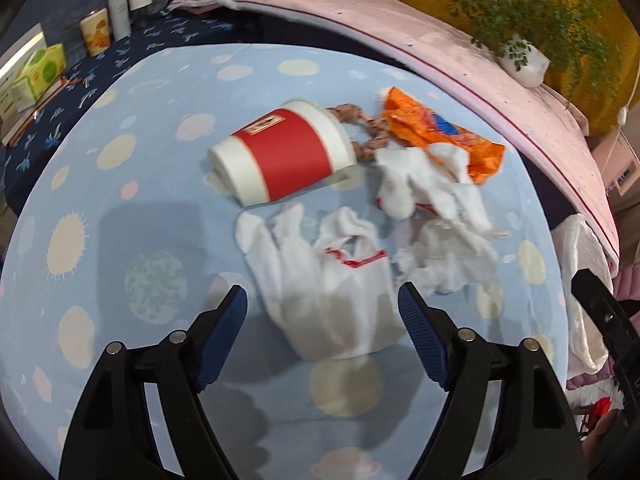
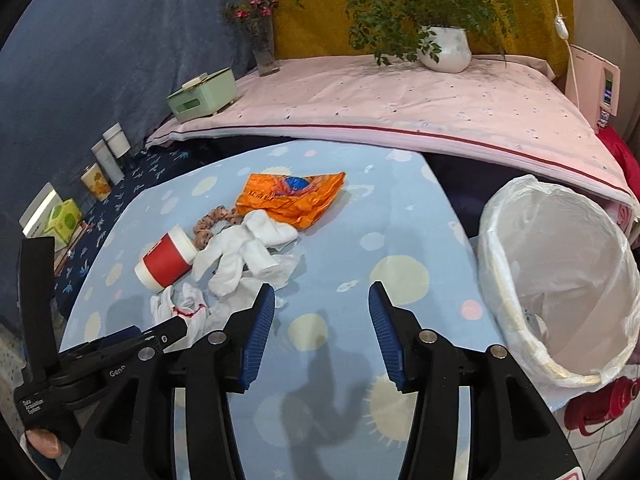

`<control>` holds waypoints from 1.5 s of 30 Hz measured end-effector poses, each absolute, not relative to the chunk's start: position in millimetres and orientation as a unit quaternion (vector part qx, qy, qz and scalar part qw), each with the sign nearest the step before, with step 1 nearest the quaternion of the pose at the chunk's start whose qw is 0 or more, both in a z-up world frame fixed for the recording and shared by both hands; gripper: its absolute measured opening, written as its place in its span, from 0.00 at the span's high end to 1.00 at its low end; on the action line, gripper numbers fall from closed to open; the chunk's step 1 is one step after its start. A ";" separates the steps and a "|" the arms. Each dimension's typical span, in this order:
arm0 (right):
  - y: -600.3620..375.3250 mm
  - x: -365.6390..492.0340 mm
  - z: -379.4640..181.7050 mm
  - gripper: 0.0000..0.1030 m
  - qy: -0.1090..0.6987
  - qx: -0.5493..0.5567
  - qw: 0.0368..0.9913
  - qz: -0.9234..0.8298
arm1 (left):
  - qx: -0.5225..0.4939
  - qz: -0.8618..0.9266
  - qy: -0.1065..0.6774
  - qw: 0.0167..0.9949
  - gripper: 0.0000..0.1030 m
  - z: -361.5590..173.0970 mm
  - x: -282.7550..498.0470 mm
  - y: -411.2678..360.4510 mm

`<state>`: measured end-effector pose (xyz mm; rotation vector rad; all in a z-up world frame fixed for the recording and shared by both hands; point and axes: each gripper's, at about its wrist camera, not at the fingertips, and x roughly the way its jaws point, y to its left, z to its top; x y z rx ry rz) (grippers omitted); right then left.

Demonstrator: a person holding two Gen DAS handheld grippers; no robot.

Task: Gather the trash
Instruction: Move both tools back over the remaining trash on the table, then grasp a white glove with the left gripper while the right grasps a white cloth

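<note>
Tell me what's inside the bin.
The bin holds a white liner bag; near the bottom lies something small and pale, too unclear to name. The near wall hides the rest of the bottom.

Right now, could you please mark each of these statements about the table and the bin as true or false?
1. The red and white paper cup lies on its side. True.
2. The left gripper is shut on a white glove. False: its jaws stand open above the white glove, pads not pressing it.
3. The orange wrapper is inside the lined trash bin. False: it lies on the blue tablecloth, apart from the lined trash bin.
4. The right gripper holds nothing. True.
5. The trash bin is to the right of the table in the right wrist view. True.
</note>
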<state>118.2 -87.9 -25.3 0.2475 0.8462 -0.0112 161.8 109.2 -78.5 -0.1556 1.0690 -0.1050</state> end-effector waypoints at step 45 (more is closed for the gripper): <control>-49.4 153.8 -76.3 0.87 0.467 0.134 0.871 0.071 | -0.078 -0.108 0.524 0.841 0.88 -93.8 166.3 100.8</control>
